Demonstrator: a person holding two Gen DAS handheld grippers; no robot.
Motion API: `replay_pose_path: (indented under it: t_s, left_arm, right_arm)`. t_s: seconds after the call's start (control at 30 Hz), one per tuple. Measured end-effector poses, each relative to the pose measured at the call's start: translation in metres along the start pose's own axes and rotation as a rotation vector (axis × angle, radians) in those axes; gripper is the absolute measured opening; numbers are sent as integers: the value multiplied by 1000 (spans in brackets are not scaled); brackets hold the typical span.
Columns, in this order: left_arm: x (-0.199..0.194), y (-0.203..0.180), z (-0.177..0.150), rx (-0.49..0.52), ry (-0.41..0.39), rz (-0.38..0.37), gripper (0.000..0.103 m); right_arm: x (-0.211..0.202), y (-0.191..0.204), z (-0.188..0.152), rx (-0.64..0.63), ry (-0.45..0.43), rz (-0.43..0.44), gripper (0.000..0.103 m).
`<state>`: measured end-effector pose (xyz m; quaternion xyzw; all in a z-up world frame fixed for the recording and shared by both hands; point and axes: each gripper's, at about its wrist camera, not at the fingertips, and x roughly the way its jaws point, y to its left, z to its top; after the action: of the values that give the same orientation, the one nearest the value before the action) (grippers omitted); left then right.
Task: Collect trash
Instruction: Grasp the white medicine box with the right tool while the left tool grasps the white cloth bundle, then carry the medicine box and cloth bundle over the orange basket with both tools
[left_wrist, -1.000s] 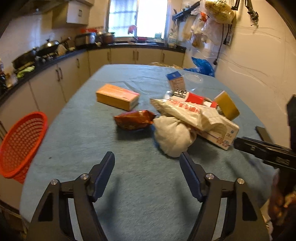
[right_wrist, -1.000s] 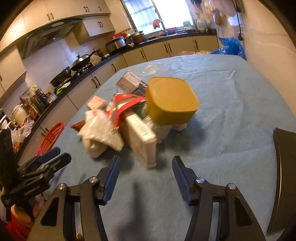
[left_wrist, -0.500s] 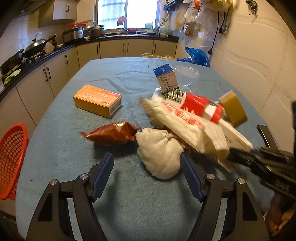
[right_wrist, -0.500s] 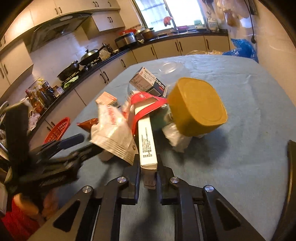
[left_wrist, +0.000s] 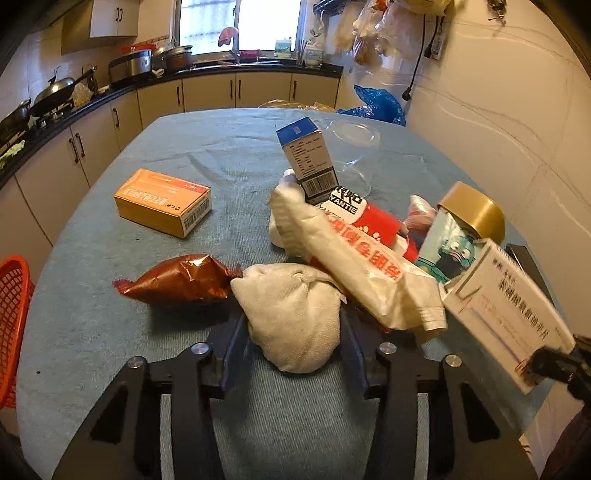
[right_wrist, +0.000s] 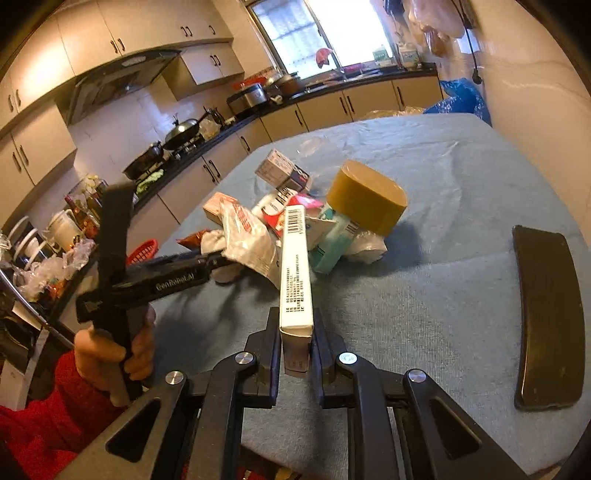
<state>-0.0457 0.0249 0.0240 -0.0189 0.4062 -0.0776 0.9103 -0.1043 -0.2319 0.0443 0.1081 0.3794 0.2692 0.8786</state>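
A heap of trash lies on the blue-grey table (left_wrist: 110, 332). My left gripper (left_wrist: 293, 343) is closing, and its pads touch both sides of a white cloth bundle (left_wrist: 295, 317) at the near edge of the heap. A brown foil wrapper (left_wrist: 177, 282) lies just left of the bundle, and a cream packet with red letters (left_wrist: 354, 266) rests over it. My right gripper (right_wrist: 295, 332) is shut on one end of a long white carton (right_wrist: 295, 266), held raised and pointing at the heap. The same carton (left_wrist: 506, 306) shows at the right of the left wrist view.
An orange box (left_wrist: 162, 201), a blue-and-white box (left_wrist: 306, 158), a gold-lidded container (left_wrist: 472, 210) and a clear plastic cup (left_wrist: 354, 147) stand around the heap. A red basket (left_wrist: 13, 314) sits off the table's left edge. A black flat slab (right_wrist: 546, 317) lies at right.
My left gripper moved forward and its jaws narrowed around the cloth bundle. My right gripper shut on the long white carton and lifted it off the heap.
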Motion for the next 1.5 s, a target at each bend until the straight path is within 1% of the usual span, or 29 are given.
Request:
replay_pose_path:
  t_s: [0.13,0.23,0.4,0.57,0.83,1.03,1.17,1.5]
  left_arm:
    - [-16,3,-13,-9,-4,-33,44]
    - [-34,3,-25,-7,-33,-44,44]
    - [-59,5,-35,2,-100,-19,44]
    - [-76,13,-35,-10,-150,9,44]
    - [-95,38,-31,-53,-193,51,44]
    - [-106,64,-30,-94,-208,107,44]
    - [-113,81,-32,-125,-219,134,44]
    - [-133,124,-37,-197,-252,202,44]
  right_arm:
    - [-6,5,2,-9,-30,14,14]
    - [-10,9,3,-18,-53,15,14]
    - [-12,15,4,-14,-64,24,14]
    - [-12,25,6,-28,-75,34,14]
    - [5,51,11,-78,-49,79,14]
    - [27,76,18,-115,-22,123,14]
    - [43,88,23,-118,5,162,14]
    - [74,124,36,-171,48,221,14]
